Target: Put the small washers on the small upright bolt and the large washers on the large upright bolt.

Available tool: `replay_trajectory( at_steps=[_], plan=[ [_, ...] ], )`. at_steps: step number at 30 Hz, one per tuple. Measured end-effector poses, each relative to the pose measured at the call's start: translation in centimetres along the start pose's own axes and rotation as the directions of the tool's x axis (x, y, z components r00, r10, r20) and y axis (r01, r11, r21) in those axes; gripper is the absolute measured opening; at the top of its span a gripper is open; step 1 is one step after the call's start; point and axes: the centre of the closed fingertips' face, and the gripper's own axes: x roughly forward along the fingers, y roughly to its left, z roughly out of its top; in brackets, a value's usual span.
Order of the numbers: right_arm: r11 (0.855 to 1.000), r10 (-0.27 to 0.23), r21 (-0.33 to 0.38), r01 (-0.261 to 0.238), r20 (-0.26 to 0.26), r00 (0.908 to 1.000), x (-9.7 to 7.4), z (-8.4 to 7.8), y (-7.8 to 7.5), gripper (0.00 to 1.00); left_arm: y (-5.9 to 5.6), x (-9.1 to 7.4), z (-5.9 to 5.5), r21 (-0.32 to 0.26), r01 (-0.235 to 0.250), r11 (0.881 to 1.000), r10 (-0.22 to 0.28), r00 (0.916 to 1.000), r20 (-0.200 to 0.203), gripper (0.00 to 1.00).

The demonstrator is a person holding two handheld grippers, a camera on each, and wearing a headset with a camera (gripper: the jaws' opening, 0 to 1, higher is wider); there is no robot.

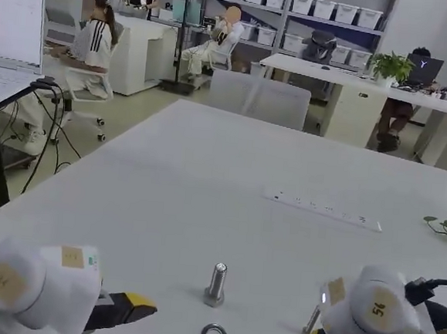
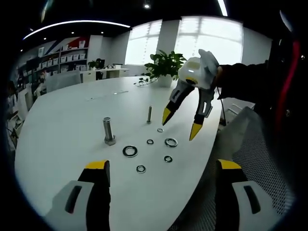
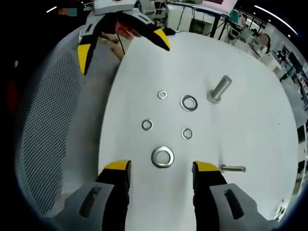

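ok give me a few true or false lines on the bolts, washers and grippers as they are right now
1. The large bolt and the small bolt both carry no washers. True.
2. The right gripper is shut on a large washer. False: its jaws are open and that washer lies flat on the table.
3. The left gripper is open and holds nothing. True.
4. The large bolt lies on its side. False: it stands upright on its head.
5. A power strip lies on the table beyond the bolts. True.
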Motion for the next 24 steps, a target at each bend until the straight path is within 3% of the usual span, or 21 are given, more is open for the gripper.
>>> replay_trajectory(
  at_steps=[9, 24],
  plan=[
    [0.999, 0.043, -0.011, -0.043, -0.039, 0.9983, 1.2, 0.2, 0.3, 0.47, 0.1, -0.2, 0.2, 0.001, -0.010, 1.000, 0.010, 0.9999, 0.008, 0.90],
    [0.998, 0.042, -0.040, -0.047, -0.119, 0.9920, 2.4, -0.1, 0.1, 0.37, 0.1, -0.3, 0.2, -0.004, -0.020, 1.000, 0.020, 0.9997, 0.013, 0.90]
  ],
)
